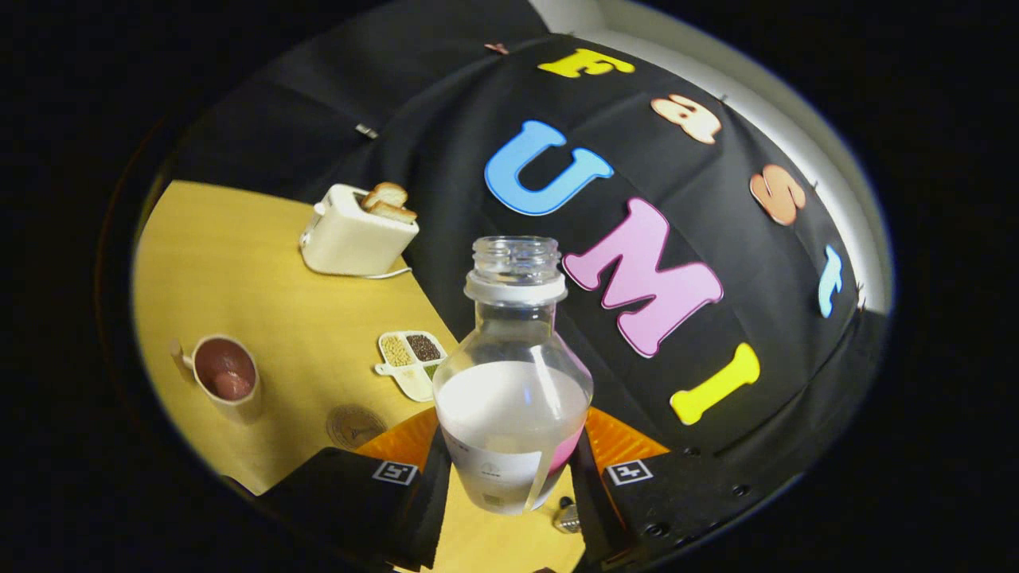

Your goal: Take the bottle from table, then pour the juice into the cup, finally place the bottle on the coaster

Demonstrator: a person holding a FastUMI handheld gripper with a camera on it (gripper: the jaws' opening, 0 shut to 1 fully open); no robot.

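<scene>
Clear plastic bottle (513,374) clamped between the two fingers of the gripper (509,477), both pressing on its lower body. Bulbous, rounded belly narrowing to a short neck with a white ring and a threaded, uncapped mouth. About half full of a milky white liquid, a pale label wrapped round the base. Long axis running straight ahead along the fingers, mouth pointing away from the gripper toward the black cloth wall; liquid surface level across the belly. Held up off the table (263,318), whose top is smooth, yellow and wood-toned.

Beyond the fingers to the left — a tan mug-shaped cup (225,374) with a handle and a reddish-brown inside, well apart from the bottle. Nearer the fingers, a flat round brownish coaster (354,426), bare, lying between cup and bottle. Just beside the bottle's belly, a small white divided dish (411,360) with grains in its compartments. Farther back, a cream toaster (357,236) with two slices of toast sticking up. A small metallic object (567,517) on the table below the bottle, too blurred to identify.
</scene>
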